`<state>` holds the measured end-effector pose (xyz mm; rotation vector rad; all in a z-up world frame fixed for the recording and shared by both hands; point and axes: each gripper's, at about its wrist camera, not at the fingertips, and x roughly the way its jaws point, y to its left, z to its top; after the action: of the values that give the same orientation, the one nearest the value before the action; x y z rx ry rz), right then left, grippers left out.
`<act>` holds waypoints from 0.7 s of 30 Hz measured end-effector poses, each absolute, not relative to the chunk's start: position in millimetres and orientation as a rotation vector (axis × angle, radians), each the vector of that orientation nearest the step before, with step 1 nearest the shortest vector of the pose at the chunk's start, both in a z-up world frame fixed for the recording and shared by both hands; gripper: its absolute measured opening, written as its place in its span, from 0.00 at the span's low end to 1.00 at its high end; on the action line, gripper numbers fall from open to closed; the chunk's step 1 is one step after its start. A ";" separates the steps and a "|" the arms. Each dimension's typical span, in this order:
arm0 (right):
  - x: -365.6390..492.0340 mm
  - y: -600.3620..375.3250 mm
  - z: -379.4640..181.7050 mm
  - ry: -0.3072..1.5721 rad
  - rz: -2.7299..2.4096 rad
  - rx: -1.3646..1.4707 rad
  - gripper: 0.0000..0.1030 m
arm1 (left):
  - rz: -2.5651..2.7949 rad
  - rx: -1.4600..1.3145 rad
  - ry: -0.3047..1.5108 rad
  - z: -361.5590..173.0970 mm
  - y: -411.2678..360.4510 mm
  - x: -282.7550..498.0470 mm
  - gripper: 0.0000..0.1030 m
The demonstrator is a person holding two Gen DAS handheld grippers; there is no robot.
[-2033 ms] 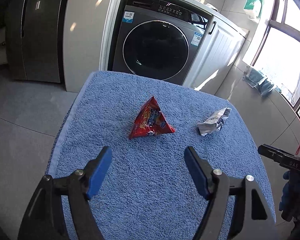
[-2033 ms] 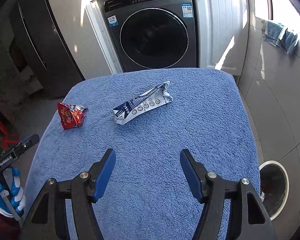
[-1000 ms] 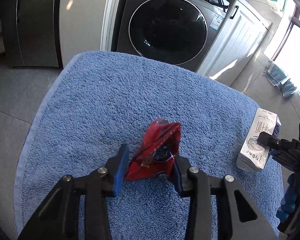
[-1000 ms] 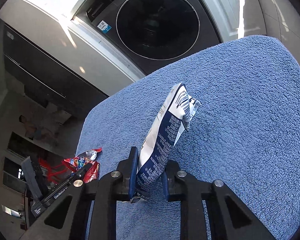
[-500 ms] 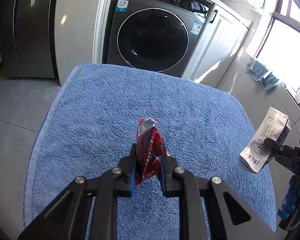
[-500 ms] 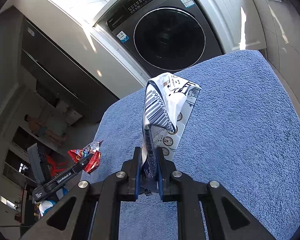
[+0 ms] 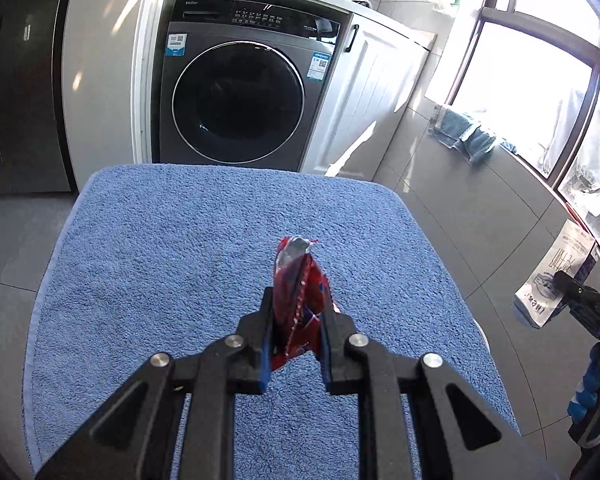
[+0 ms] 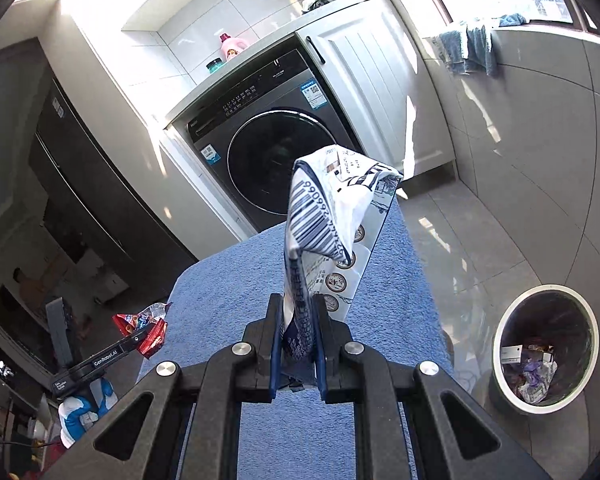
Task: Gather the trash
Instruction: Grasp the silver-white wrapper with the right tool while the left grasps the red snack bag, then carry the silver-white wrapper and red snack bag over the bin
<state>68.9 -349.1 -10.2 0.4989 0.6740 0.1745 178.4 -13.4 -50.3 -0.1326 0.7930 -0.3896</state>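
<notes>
Trash: red wrapper [image 7: 300, 296] pinched at its lower edge in left hand-held gripper [image 7: 296, 320], above table [image 7: 160, 260] | white packet [image 8: 332, 232] clamped low in right hand-held gripper [image 8: 298, 336] | both light, crinkly, floppy | bin [image 8: 500, 344] on floor, right.

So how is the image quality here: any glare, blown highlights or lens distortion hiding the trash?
Left wrist view: window blown out white, strong fisheye bending, red wrapper sharp. Right wrist view: dark corners, sunlit patches washed out on the wall tiles, white-and-blue wrapper and trash bin clear.
</notes>
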 end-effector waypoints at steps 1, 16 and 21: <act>60.2 -358.9 -7.8 0.664 0.151 0.496 0.13 | -0.409 -0.120 0.789 -46.7 -25.2 175.2 0.16; -11.3 -491.0 -65.3 0.722 -0.159 0.458 0.13 | -0.747 0.195 0.835 -40.6 -267.4 155.2 0.17; -2.0 -523.8 -106.5 0.787 -0.204 0.509 0.13 | -0.820 0.289 0.882 -65.5 -349.1 160.5 0.19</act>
<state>-2.0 -523.8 -106.5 0.5091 0.7866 -0.2037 160.5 -349.1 -65.5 0.2888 0.8822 -0.8202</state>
